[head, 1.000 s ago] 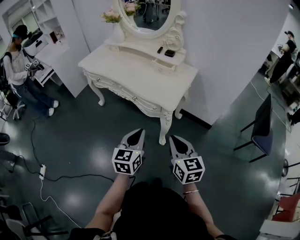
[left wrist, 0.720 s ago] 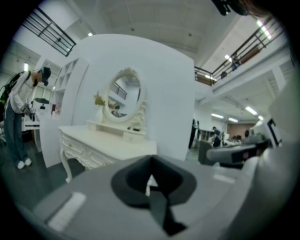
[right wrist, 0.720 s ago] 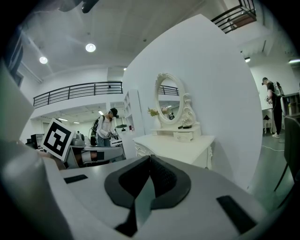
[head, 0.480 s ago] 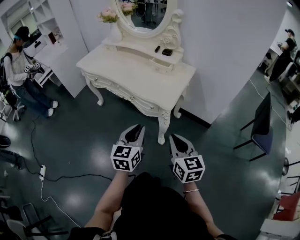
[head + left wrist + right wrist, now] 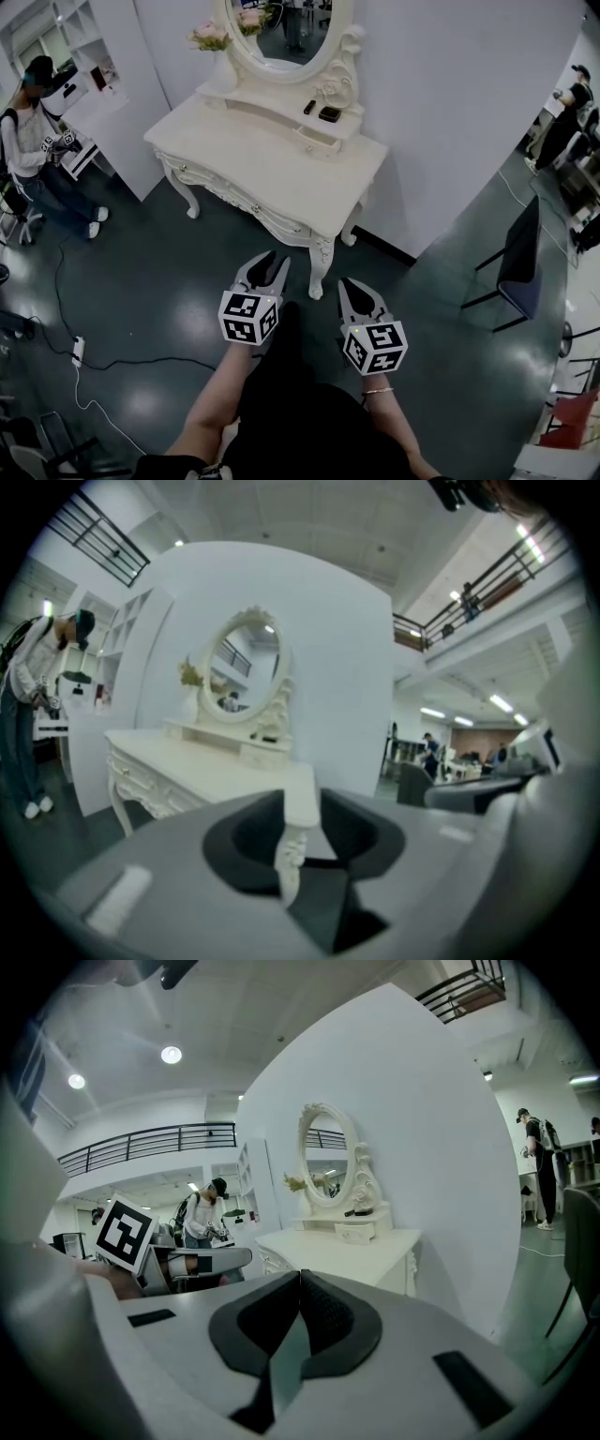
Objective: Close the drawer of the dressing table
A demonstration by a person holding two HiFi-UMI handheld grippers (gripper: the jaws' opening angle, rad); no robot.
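The white dressing table (image 5: pixel 272 155) stands against the wall ahead, with an oval mirror (image 5: pixel 281 28) on top. A small drawer (image 5: pixel 317 141) in its upper shelf sticks out a little; it also shows as the small drawer (image 5: pixel 354 1232) in the right gripper view. Both grippers hover over the dark floor in front of the table's right front leg (image 5: pixel 321 267), well short of the drawer. My left gripper (image 5: pixel 265 264) has its jaws opening, with nothing between them; past the left gripper (image 5: pixel 302 803) only that leg shows. My right gripper (image 5: pixel 353 287) is shut and empty, as the right gripper (image 5: pixel 300 1279) view confirms.
Two black items (image 5: pixel 328 113) lie on the shelf above the drawer, and a flower vase (image 5: pixel 211 39) stands at its left end. A person (image 5: pixel 33 131) stands by white shelving (image 5: pixel 94 80) at left. A chair (image 5: pixel 520 258) is at right. A cable and power strip (image 5: pixel 78 350) cross the floor.
Both grippers have moved forward toward the table, which now sits nearer in the head view. The left gripper's jaws have parted from shut.
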